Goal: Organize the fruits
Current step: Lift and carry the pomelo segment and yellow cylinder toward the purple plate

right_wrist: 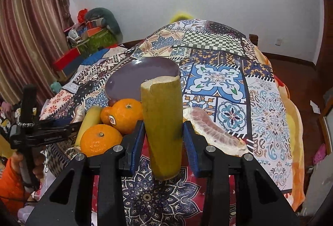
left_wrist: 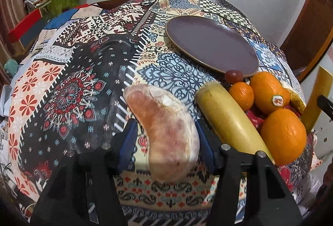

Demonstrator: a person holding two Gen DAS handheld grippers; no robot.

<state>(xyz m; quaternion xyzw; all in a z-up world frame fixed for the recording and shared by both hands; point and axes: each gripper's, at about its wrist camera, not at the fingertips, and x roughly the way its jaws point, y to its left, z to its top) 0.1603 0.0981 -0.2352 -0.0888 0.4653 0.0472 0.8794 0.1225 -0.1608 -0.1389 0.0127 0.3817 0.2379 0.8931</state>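
Left tool [left_wrist: 166,134] grips pomelo segment [left_wrist: 164,132]; right tool [right_wrist: 163,136] grips cane piece [right_wrist: 162,121]; three oranges [right_wrist: 127,115]; one plate [right_wrist: 133,78].

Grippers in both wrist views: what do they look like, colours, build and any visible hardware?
Both the left gripper and the right gripper match: black angular plastic frames with triangular cut-outs, silver round pins on top, and blue pads lining the jaws. In the right wrist view, an orange sleeve shows.
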